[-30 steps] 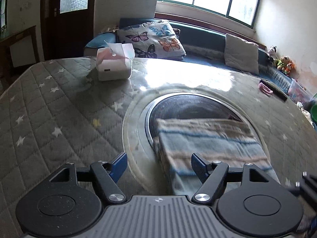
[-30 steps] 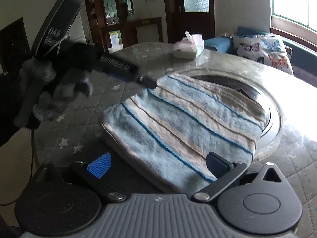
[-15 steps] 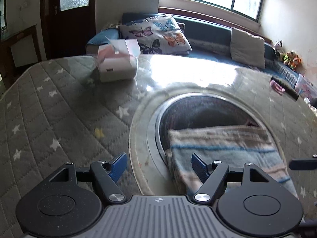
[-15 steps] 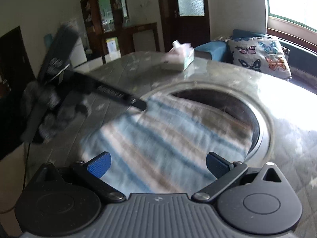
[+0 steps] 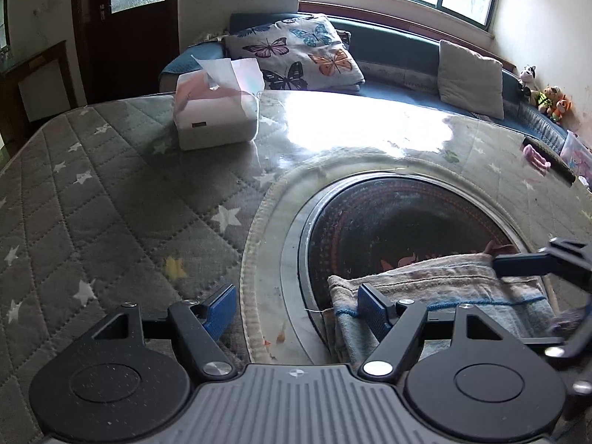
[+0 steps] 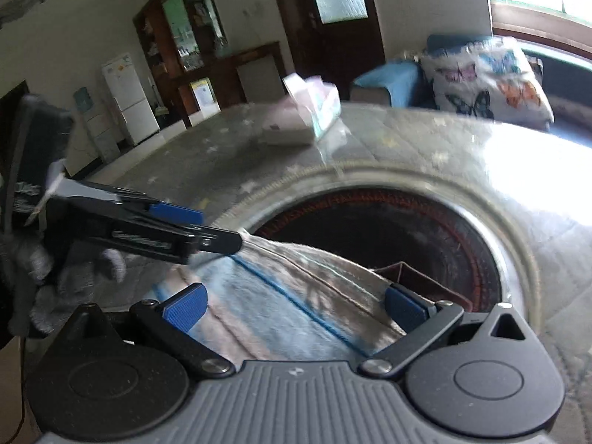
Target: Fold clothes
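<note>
My left claw point(image 5: 294, 305) hangs wide open with nothing in it, its right pad just at the near left corner of the folded striped towel point(image 5: 436, 288). My right claw point(image 6: 294, 305) is also spread wide and empty, low over the same towel point(image 6: 281, 296), which lies between its 2 pads without either pressing it. The towel sits on the table point(image 5: 111, 199), half over the dark round centre plate point(image 5: 399, 218). I judge I am between folds, lining up for a fresh grip. Next, each claw needs an edge squarely between its pads before closing.
</note>
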Demonstrator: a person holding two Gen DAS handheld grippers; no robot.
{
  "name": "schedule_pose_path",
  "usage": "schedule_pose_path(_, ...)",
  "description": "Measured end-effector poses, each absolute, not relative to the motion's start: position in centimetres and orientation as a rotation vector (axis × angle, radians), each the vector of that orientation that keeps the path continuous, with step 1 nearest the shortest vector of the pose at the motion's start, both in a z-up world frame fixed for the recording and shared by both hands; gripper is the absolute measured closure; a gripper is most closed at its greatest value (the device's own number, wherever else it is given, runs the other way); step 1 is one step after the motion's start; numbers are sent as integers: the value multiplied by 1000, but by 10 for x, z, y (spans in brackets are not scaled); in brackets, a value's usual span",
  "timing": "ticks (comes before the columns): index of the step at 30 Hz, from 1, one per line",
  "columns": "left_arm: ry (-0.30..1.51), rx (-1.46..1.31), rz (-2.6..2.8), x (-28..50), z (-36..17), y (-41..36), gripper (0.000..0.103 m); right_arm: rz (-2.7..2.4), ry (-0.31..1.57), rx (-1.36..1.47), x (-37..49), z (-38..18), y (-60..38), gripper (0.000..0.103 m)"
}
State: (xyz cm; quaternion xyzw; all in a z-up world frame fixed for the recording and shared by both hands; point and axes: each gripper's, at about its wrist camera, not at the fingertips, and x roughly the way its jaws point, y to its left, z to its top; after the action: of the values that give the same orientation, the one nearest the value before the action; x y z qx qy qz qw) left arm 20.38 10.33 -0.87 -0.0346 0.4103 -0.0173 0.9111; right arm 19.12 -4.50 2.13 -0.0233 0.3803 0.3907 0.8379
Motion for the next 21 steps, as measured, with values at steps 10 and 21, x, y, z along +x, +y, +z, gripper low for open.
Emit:
schedule_pose_path(10,823,-89,-29,185,4,108,28,824,766,-97,161,34,-43,0)
schedule_pose_path(21,840,-144,-45,146,7,108,28,958,715,-285,73,42,-8,0)
